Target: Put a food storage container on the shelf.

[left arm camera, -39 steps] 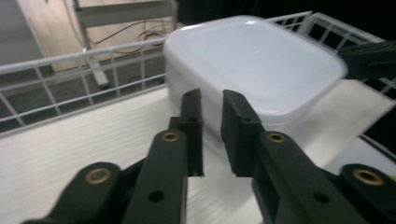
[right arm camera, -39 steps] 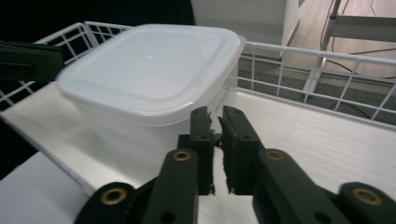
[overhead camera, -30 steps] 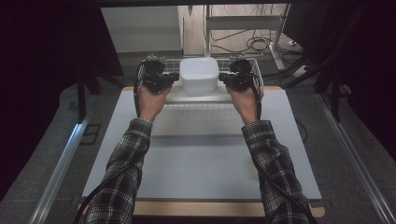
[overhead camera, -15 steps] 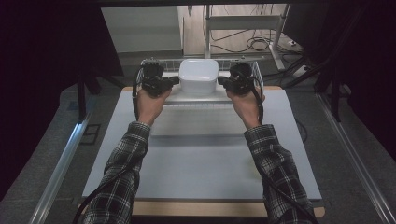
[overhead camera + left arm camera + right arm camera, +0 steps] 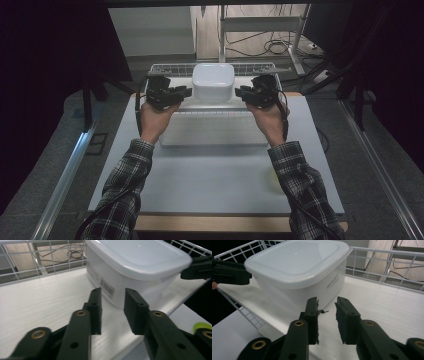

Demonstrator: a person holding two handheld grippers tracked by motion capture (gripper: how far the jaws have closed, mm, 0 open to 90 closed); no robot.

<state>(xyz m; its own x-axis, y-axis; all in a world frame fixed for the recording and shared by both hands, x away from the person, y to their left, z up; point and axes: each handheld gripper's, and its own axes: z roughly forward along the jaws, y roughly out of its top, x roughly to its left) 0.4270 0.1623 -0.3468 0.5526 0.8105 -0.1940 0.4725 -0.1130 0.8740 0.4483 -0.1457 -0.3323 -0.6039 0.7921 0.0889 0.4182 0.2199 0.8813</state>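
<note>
In the upper middle of the high view, the white lidded plastic container [image 5: 213, 82] sits on the white shelf board [image 5: 210, 104] of a wire rack [image 5: 172, 69], whose mesh rail rises behind it. My left gripper [image 5: 186, 92] is just left of the container and my right gripper [image 5: 240, 91] just right of it, each a little clear of its side wall. In the left gripper view my jaws stand slightly apart with nothing between them, the container [image 5: 140, 267] beyond them at upper right; in the right gripper view they are likewise apart and empty, the container [image 5: 297, 267] at upper left. Both pairs of jaws have just been opening.

Below the rack's front edge, the pale table [image 5: 215, 175] lies open across the lower half of the high view, ending at a wooden edge strip [image 5: 215, 222] near the bottom. Metal rails [image 5: 65, 175] flank it on the floor at lower left and lower right.

Compared with a second ago, my grippers have drawn outward from the container's sides, where they sat tight against it; the container stays in place.
</note>
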